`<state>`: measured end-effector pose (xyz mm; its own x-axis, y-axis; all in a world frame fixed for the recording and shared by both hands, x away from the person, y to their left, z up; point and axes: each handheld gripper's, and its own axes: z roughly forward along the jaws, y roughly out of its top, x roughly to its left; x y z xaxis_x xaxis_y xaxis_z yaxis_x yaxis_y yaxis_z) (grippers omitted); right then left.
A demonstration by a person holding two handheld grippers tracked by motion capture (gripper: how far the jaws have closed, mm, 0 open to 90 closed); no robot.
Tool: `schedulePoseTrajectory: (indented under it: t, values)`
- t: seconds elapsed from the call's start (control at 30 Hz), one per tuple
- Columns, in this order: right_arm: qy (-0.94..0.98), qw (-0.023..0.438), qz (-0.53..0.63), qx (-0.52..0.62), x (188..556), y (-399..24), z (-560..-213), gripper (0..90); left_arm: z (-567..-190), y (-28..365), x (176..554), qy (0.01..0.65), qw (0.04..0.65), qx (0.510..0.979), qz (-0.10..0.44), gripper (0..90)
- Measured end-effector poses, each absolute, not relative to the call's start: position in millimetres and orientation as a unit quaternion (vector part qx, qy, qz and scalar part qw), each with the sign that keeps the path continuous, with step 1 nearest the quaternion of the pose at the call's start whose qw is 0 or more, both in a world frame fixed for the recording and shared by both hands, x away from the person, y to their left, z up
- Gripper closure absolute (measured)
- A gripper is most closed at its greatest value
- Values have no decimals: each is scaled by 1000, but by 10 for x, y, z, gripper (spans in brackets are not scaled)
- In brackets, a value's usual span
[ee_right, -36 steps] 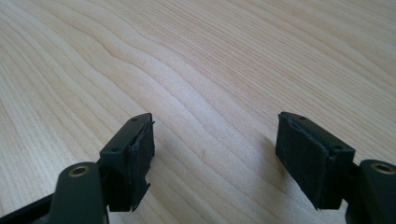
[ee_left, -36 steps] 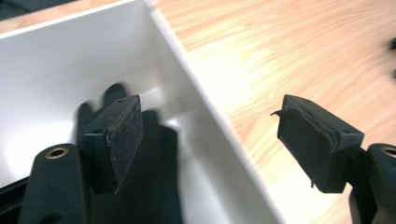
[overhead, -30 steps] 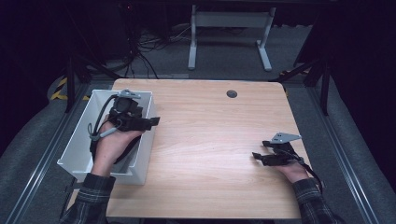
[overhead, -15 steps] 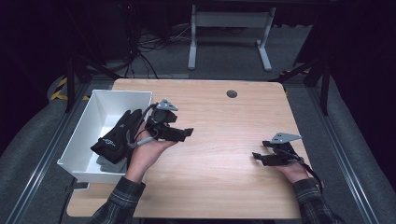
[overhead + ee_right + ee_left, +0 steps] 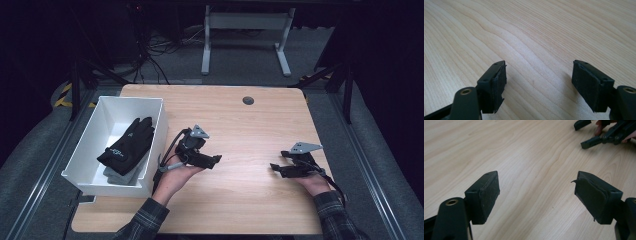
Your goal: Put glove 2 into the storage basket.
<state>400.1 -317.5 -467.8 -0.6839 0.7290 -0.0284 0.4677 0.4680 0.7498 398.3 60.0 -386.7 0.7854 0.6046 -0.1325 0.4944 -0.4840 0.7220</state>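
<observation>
A black glove (image 5: 127,142) lies in the white bin (image 5: 107,181) at the table's left, on top of a grey glove (image 5: 119,175). My left gripper (image 5: 215,161) rests low over the bare wood just right of the bin and points right. Its jaws are open with nothing between them (image 5: 537,192). My right gripper (image 5: 276,169) sits near the table's right edge and points left. It is open over bare wood (image 5: 540,80). The left gripper view shows the right gripper (image 5: 599,140) farther off at top right.
The wooden table (image 5: 250,125) has a round cable hole (image 5: 248,100) near its far edge. Behind the table stands a metal frame (image 5: 240,30) on the dark floor. The bin's right wall stands close to my left hand.
My left hand has moved right and down, from over the bin onto the table beside it. The black glove now lies uncovered in the bin. The right hand has stayed still.
</observation>
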Motion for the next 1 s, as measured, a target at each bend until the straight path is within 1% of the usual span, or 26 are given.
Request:
schedulePoseTrajectory:
  t: [0.23, 0.53, 0.63, 0.7, 0.8, 0.87, 1.0]
  values:
    - [839, 175, 372, 357, 4000, -3175, -4678, 282, -4162, 481, 3927, 308, 388, 866, 65, 207]
    - [839, 175, 372, 357, 4000, -3175, -4678, 282, -4411, 406, 3898, 305, 375, 872, 73, 192]
    - [839, 175, 372, 357, 4000, -3175, -4678, 282, -4490, 396, 3889, 304, 367, 875, 80, 181]
    - [839, 175, 372, 357, 4000, -3175, -4678, 282, -4583, 396, 3892, 305, 357, 878, 95, 173]
    - [839, 175, 372, 357, 4000, -3175, -4678, 281, -4624, 402, 3895, 306, 352, 879, 94, 157]
    - [839, 175, 372, 357, 4000, -3174, -4678, 281, -4687, 382, 3888, 300, 339, 884, 115, 149]
    - [839, 175, 372, 357, 3999, -3174, -4678, 279, -4763, 385, 3892, 299, 357, 878, 111, 40]
